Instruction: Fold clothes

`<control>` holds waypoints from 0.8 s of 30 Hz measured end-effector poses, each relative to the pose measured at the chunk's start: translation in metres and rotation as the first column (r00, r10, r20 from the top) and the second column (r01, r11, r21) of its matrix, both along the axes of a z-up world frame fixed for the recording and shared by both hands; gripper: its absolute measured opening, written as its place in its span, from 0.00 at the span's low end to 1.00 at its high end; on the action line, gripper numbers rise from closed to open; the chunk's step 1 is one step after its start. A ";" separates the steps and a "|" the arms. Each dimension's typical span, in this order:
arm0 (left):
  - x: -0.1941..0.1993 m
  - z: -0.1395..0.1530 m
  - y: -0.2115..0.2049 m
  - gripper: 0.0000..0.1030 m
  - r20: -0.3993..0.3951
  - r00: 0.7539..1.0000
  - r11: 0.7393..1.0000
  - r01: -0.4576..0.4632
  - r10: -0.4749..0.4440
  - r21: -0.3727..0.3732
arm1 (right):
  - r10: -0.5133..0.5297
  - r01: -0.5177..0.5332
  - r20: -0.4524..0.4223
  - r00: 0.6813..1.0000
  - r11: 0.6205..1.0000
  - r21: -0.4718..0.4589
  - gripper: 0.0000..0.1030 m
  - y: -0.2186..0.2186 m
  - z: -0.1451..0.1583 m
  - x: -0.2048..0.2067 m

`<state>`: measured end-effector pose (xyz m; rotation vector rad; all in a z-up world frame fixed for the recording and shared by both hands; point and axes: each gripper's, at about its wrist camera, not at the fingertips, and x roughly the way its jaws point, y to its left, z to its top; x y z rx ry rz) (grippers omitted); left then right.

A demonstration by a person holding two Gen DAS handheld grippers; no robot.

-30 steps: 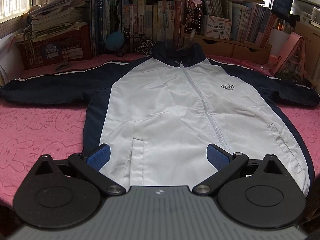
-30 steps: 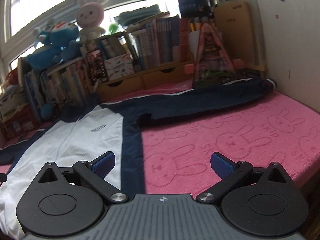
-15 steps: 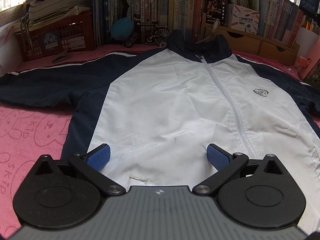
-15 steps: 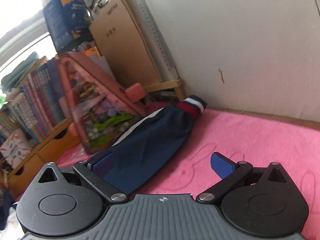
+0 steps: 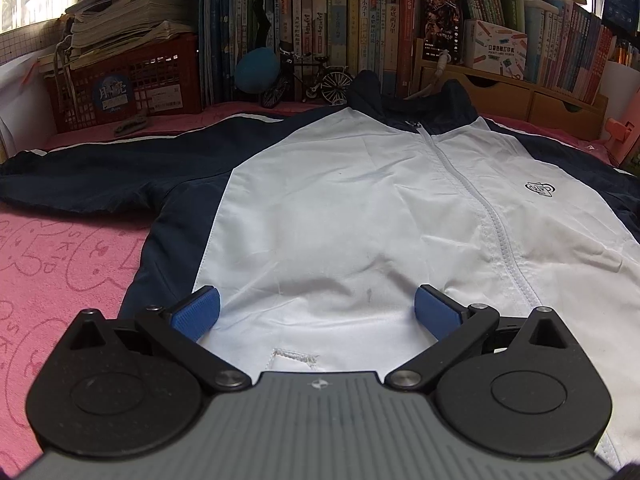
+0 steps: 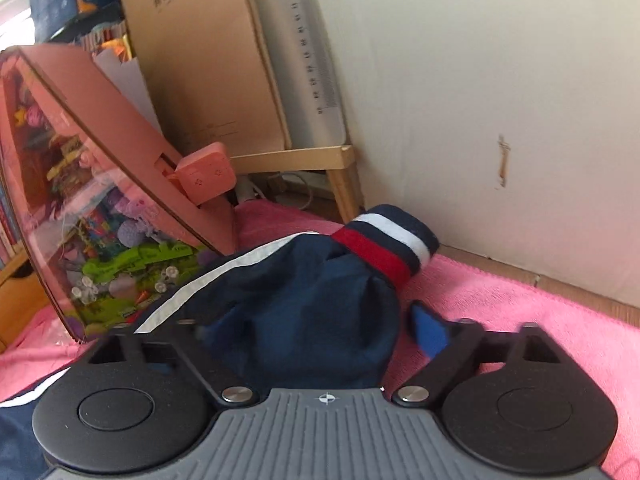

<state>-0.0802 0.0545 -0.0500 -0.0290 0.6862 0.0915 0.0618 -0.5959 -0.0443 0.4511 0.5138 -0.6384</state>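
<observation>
Both tongs are mine, one in each hand. Left gripper (image 5: 316, 312): jaws spread wide, blue pads (image 5: 196, 313) clear of the fabric between them, poised over the lower white front panel of the jacket (image 5: 360, 216). Nothing held.

Right gripper (image 6: 320, 330): jaws have just been closing, with the navy sleeve (image 6: 304, 312) bunched between them. One blue pad shows to the right of the cloth with a gap beside it; the other is hidden by the fabric, so I cannot tell whether the sleeve is gripped. The striped cuff (image 6: 388, 244) lies just beyond the fingers, near the wall (image 6: 480, 100).

Jacket lies face up, zipped, spread flat on the pink bunny-print cover (image 5: 60, 264), collar towards the row of books (image 5: 340, 32), sleeves stretched out to either side.
</observation>
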 end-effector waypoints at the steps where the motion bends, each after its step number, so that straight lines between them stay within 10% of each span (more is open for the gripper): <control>1: 0.000 0.000 0.000 1.00 0.000 1.000 1.000 0.000 0.000 0.000 | -0.004 0.004 -0.007 1.000 1.000 -0.007 0.56 0.001 0.000 0.001; 6: 0.001 -0.001 0.000 1.00 0.001 1.000 1.000 -0.001 0.001 -0.002 | -0.018 0.018 -0.004 1.000 1.000 -0.002 0.51 0.004 -0.001 -0.004; 13: -0.004 0.003 0.003 1.00 -0.005 1.000 1.000 0.002 -0.003 -0.004 | 0.127 -0.140 -0.111 0.986 0.983 -0.118 0.72 0.051 0.016 -0.034; 24: -0.113 0.039 0.008 1.00 0.008 0.999 0.999 0.037 -0.037 -0.023 | 0.499 -0.531 -0.185 0.846 0.818 -0.222 0.86 0.226 0.064 -0.202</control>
